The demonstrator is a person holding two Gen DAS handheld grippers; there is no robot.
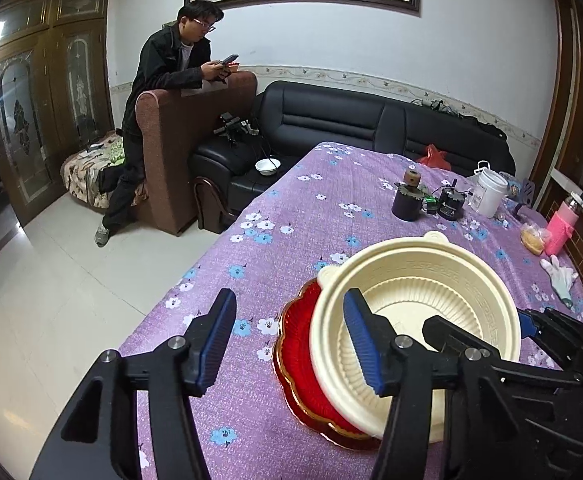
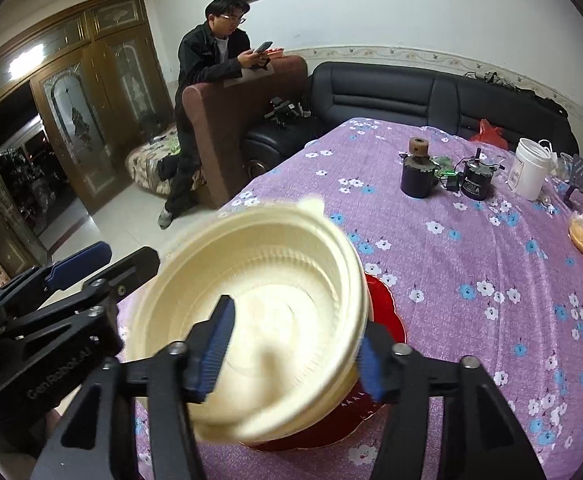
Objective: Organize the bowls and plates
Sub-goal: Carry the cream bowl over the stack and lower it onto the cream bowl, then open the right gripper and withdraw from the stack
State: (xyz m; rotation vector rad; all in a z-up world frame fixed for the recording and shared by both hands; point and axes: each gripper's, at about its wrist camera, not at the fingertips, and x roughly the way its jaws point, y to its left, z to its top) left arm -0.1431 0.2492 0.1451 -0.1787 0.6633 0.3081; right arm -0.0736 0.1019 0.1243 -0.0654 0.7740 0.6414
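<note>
Cream bowl (image 1: pixel 415 312) sat tilted on the red plate (image 1: pixel 303 364) on the purple-clothed table (image 1: pixel 291 208); left gripper (image 1: pixel 291 340) and right gripper (image 2: pixel 295 348) both stood apart, straddling its rim unclamped.

my grippers: 2 (left gripper (image 1: pixel 291 340), right gripper (image 2: pixel 295 344)) | cream bowl (image 1: pixel 419 300): 1 | red plate (image 1: pixel 299 344): 1 | small white bowl (image 1: pixel 267 165) on sofa: 1 | white tub (image 1: pixel 489 192): 1 | dark cup (image 1: pixel 407 202): 1 | glove (image 1: pixel 559 278): 1 | person (image 1: pixel 163 92): 1
</note>
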